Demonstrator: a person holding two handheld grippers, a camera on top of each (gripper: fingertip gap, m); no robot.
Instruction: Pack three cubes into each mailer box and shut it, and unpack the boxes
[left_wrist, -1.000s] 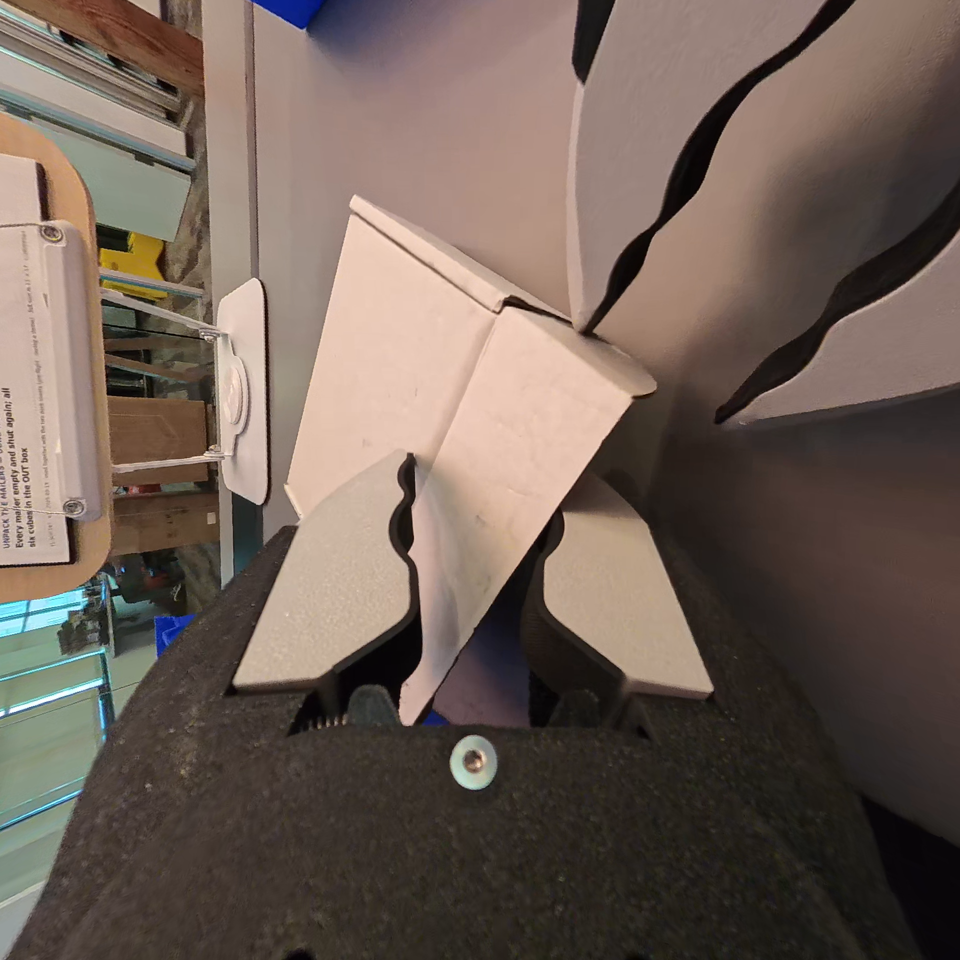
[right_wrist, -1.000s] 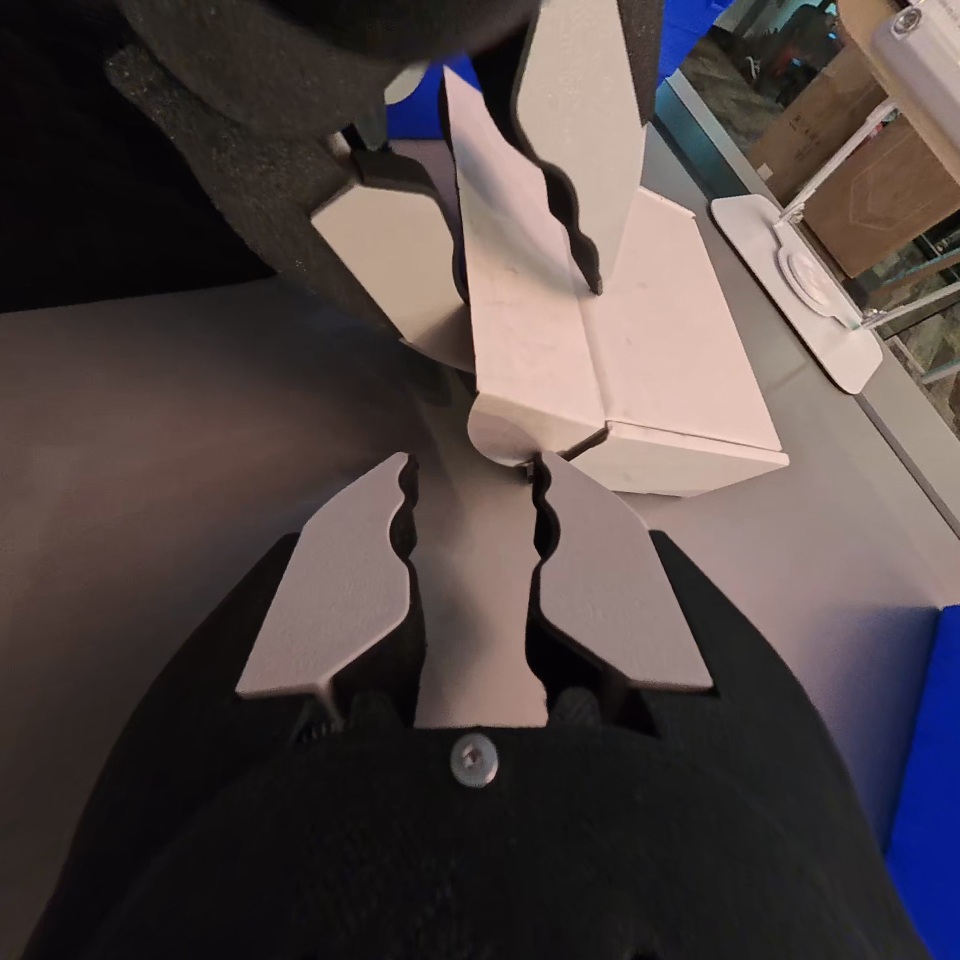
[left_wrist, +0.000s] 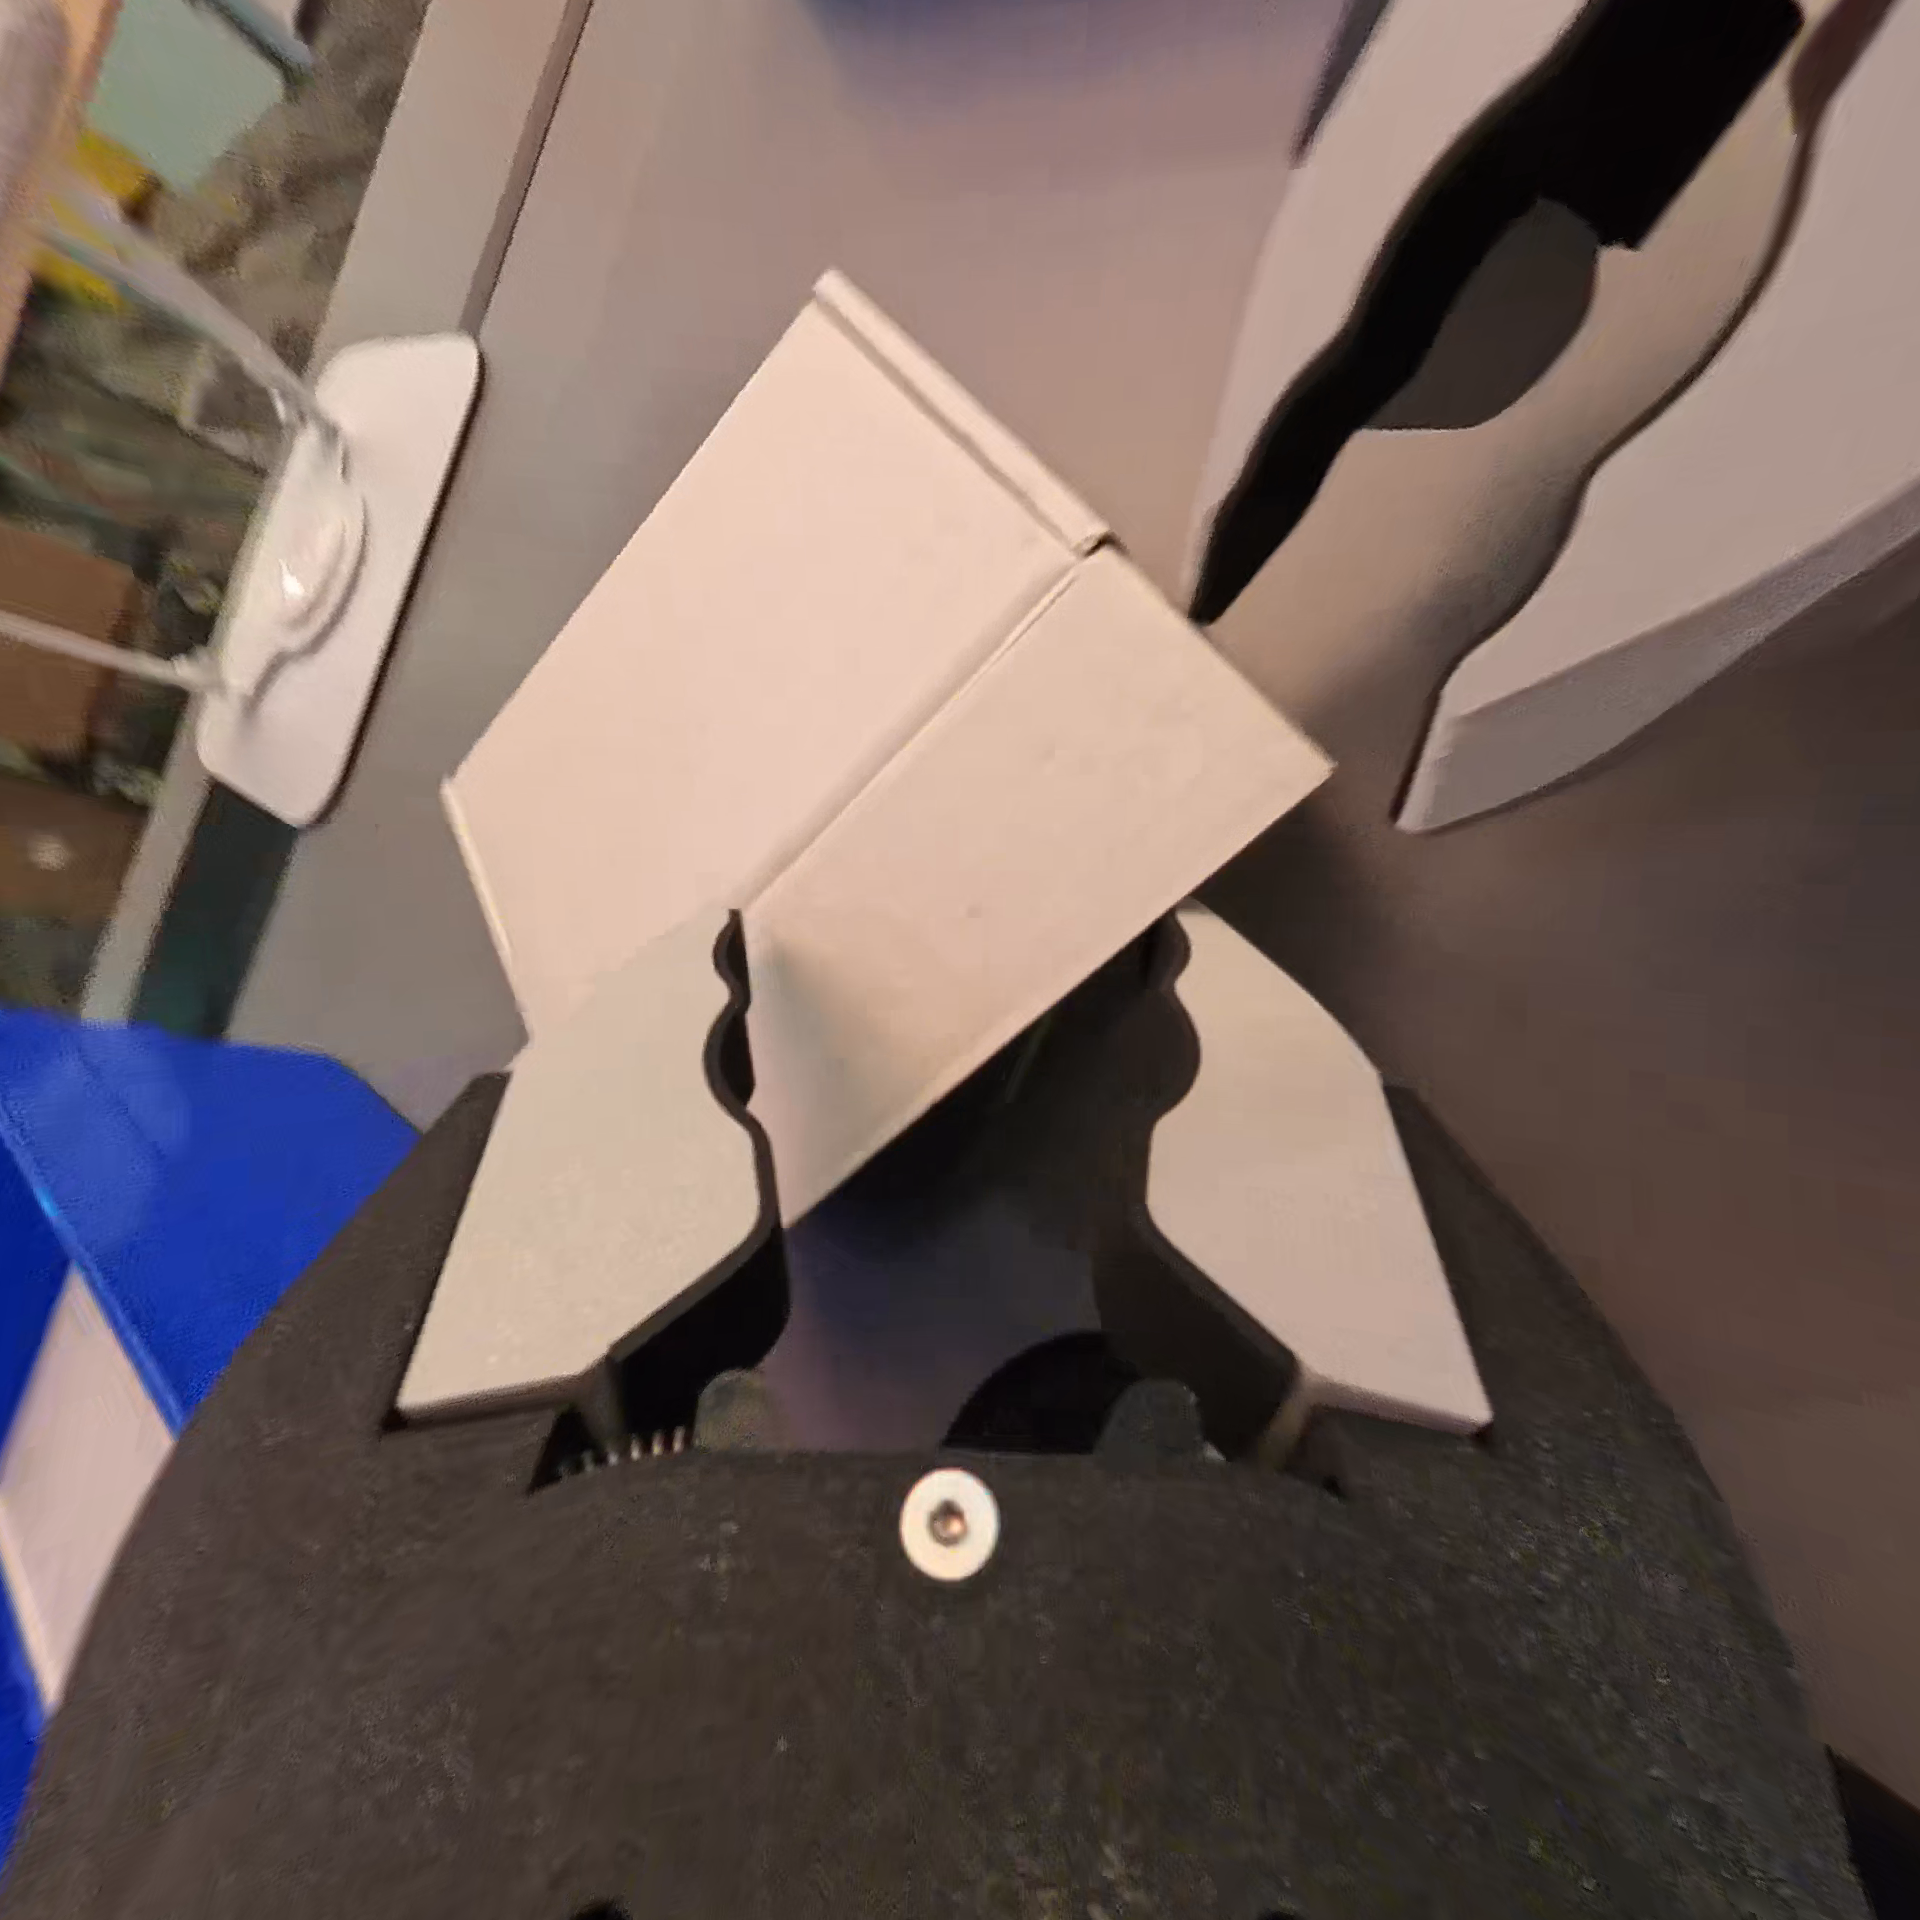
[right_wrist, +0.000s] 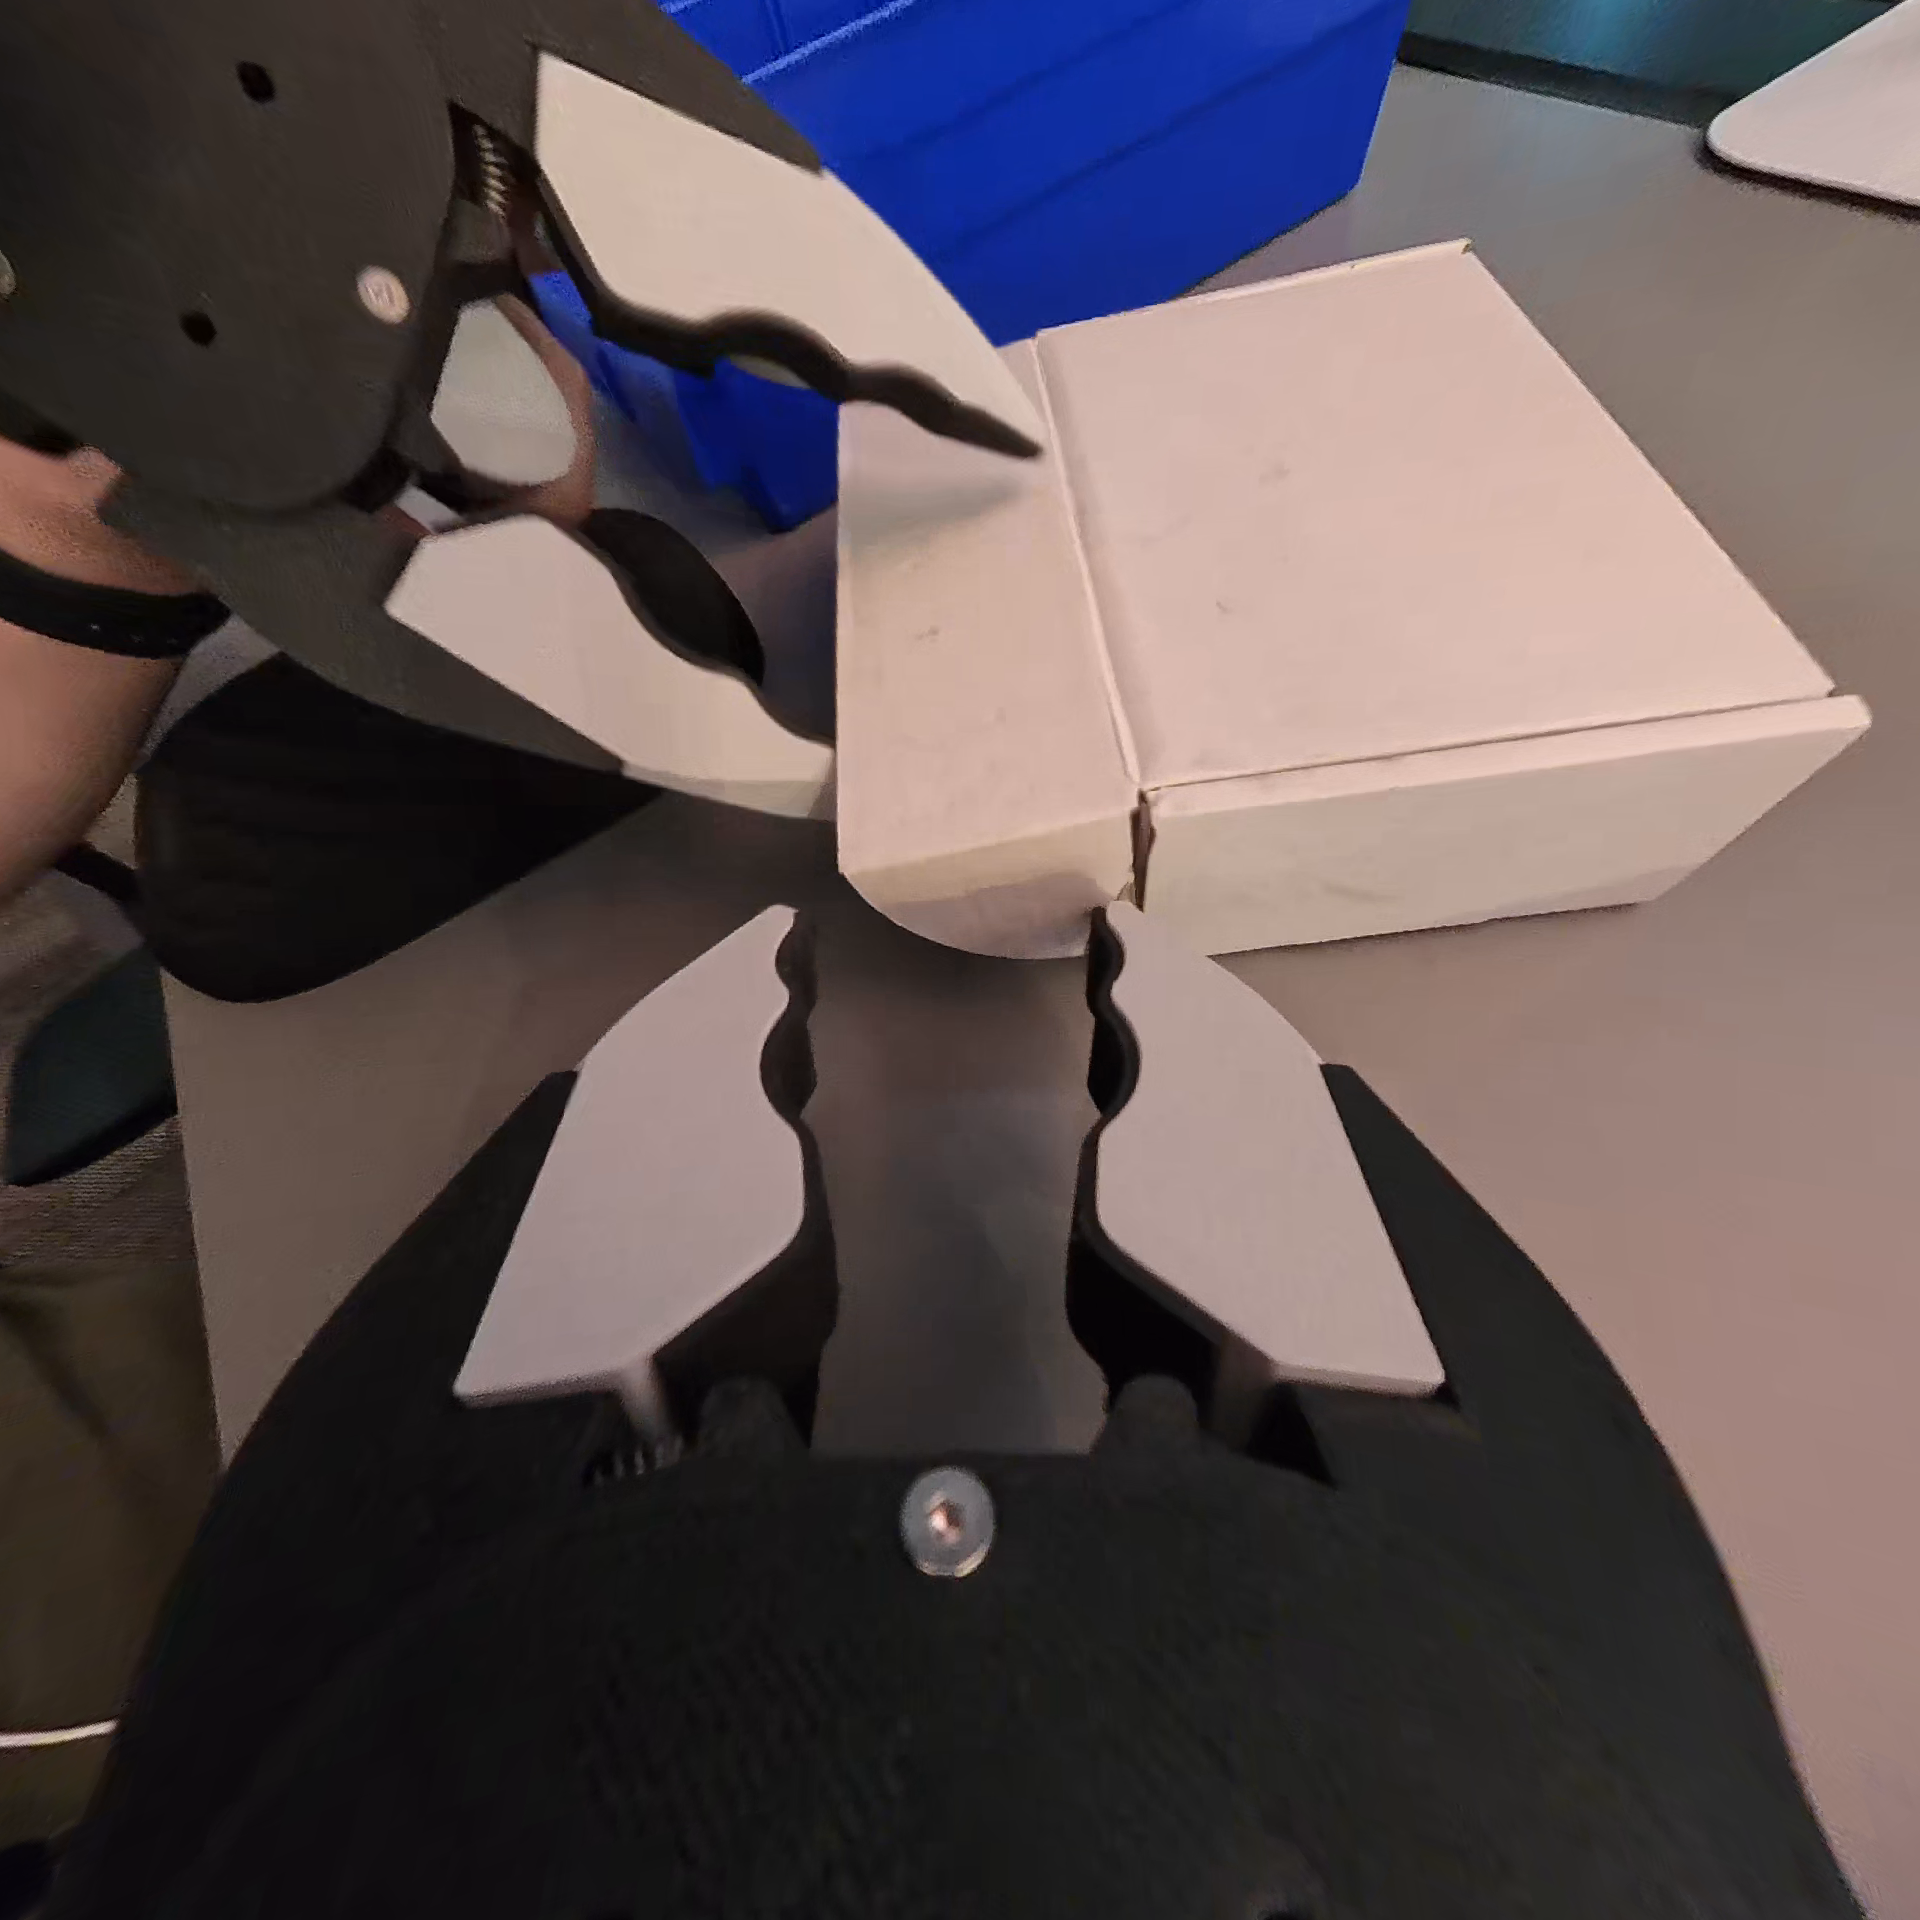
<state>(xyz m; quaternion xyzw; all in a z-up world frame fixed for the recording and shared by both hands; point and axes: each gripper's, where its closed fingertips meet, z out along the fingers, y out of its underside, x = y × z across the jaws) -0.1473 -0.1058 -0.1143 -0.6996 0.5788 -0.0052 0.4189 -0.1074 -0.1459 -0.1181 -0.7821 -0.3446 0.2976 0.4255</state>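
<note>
White mailer box (right_wrist: 1382, 582) sits on the grey table (right_wrist: 1558, 1195), lid down flat, its front flap (right_wrist: 966, 665) sticking out level instead of tucked. All places below are relative to the box.

Left gripper (right_wrist: 925, 592) is at the flap end — fingers spread wide above and below the flap, not pinching it; upper tip rests about on the crease where flap meets lid. In its own view the flap (left_wrist: 997, 935) lies between the open fingers of the left gripper (left_wrist: 951, 925), with a gap on the far side. Likely set like this to steady or bend the flap for tucking, or to pull it free — can't tell which.

Right gripper (right_wrist: 945, 914) is at the near corner of the flap, jaws apart, empty; one tip is just at the corner slit between flap and side wall, probably lining up to guide the rounded ear.

Blue bin (right_wrist: 1039, 156) is just behind the box and close, little room that way. A white stand base (right_wrist: 1829, 135) lies well beyond the far end. Table to the near side of the box is bare, good room to swing. Box's far side edge is free.

No cubes visible; contents hidden under the lid.
</note>
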